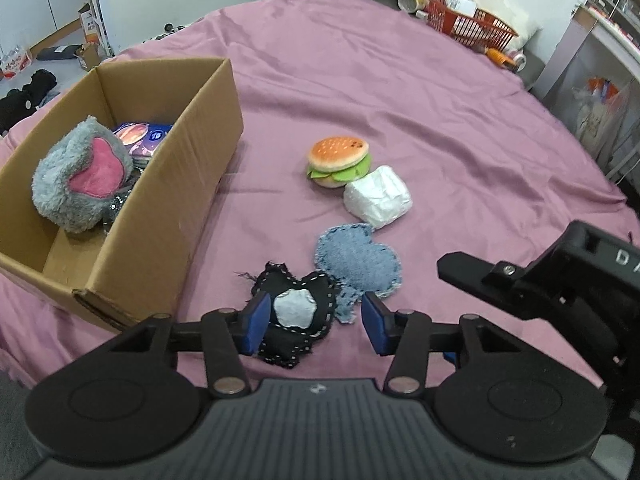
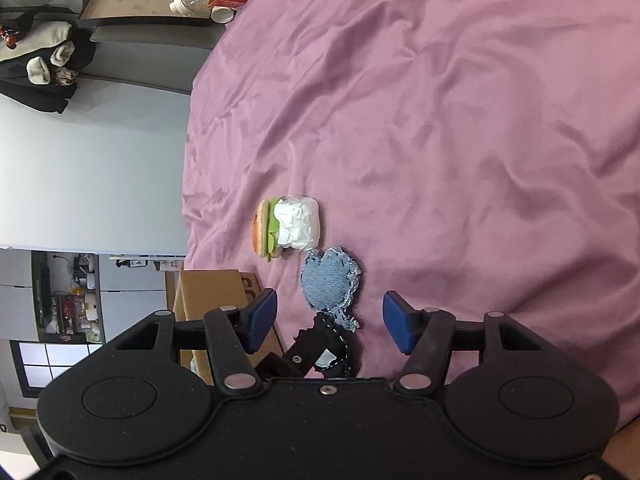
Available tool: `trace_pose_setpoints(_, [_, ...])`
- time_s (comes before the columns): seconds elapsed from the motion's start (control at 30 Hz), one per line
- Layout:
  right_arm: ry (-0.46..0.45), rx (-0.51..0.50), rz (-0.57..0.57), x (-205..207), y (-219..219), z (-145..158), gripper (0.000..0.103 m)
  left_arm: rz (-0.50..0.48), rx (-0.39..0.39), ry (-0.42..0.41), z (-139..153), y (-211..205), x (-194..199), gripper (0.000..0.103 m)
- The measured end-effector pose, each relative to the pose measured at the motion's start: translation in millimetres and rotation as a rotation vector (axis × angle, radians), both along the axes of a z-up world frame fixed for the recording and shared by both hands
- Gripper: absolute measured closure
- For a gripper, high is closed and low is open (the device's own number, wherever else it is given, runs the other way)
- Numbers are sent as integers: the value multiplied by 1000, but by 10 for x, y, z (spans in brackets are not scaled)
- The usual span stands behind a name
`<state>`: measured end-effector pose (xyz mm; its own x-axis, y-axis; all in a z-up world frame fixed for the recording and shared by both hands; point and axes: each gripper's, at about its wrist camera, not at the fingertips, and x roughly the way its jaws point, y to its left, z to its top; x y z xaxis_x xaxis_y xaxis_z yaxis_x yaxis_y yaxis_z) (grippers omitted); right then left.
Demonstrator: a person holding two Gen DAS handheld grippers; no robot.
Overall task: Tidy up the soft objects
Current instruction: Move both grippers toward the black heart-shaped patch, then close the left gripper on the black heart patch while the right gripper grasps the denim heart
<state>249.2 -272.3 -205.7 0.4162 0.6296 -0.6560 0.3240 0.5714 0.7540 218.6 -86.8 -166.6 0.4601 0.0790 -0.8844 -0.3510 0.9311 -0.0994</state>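
- Nearest my left claw lies the black heart patch, dark cloth with white stitching and a pale grey centre, flat on the purple cloth that covers the table.
- My left claw's blue pads stand apart; the left pad overlaps the black patch's edge in the picture, the right pad stands clear of it, and I cannot tell whether the left pad touches. Nothing is clamped.
- Just beside the black patch, and overlapping its right edge, lies the denim heart, pale blue with frayed rims.
- Beyond the denim heart sits the white wrapped bundle, crinkled, and touching it on the far side is the plush burger, with orange bun and green lettuce.
- At the left edge of the table stands the cardboard box, open on top. Inside it lie a grey fluffy plush with a pink patch and, behind that, a packet printed in blue and orange.
- My right claw hovers over the denim heart, pads wide apart and holding nothing; the heart lies between the fingers' lines but ahead of them.
- In the right wrist view the black patch shows partly, behind a black finger of my left claw.
- Burger and white bundle lie farther on, with the box's corner just beside my right claw's left pad.
- Far across the table, at its edge, a red basket stands among bottles and cups.
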Motion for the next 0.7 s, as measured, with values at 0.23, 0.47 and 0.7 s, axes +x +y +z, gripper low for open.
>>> trace_pose_setpoints(0.23, [13, -16, 18, 79, 66, -93, 44, 2, 13, 33, -161, 41, 66, 53])
trace_pose_setpoints(0.47, [16, -6, 17, 146, 122, -177, 44, 2, 23, 42, -268, 76, 111, 53])
trace_pose_setpoints(0.7, [39, 12, 23, 203, 220, -291, 44, 15, -19, 44, -362, 181, 143, 70])
